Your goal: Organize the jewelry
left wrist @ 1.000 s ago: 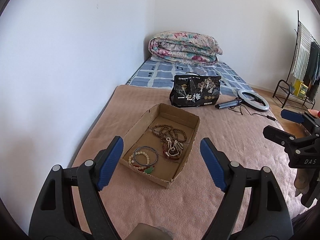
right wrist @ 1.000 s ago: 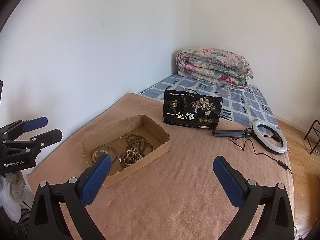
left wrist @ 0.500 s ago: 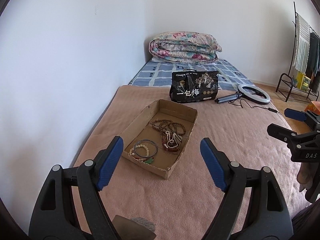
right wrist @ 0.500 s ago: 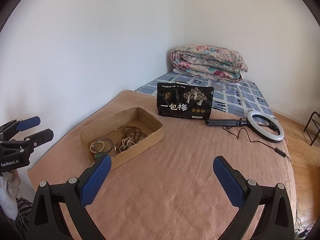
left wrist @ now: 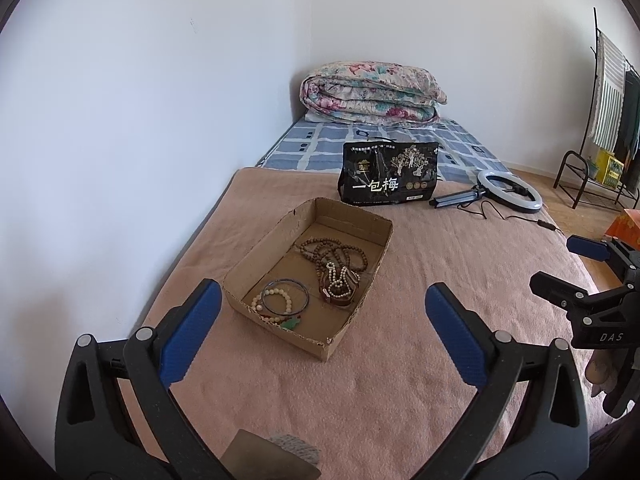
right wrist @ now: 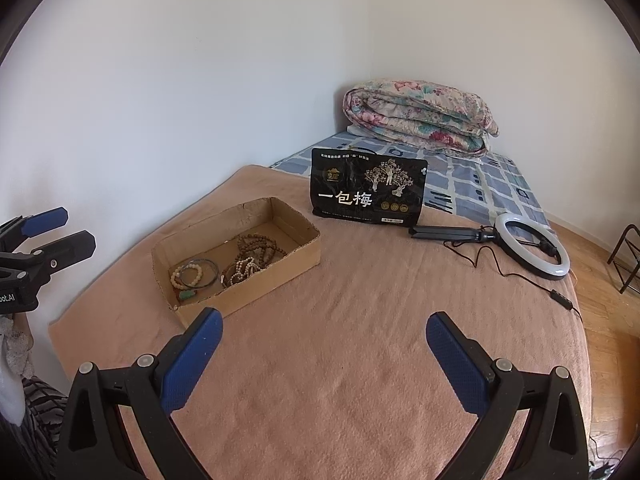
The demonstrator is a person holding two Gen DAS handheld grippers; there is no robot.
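A shallow cardboard box lies on the pink blanket. Inside are a brown bead necklace, a white bead string on a dark band, a cream bead bracelet with a dark bangle and a green pendant. My left gripper is open and empty, held above the blanket short of the box. My right gripper is open and empty, to the right of the box; it also shows in the left wrist view.
A black snack bag stands behind the box. A ring light with folded tripod and cable lies at the right. A folded floral quilt lies at the wall. Blanket edge and wooden floor at right.
Both grippers have drawn back and risen from the box, which now looks smaller and farther. Both stay open and empty.
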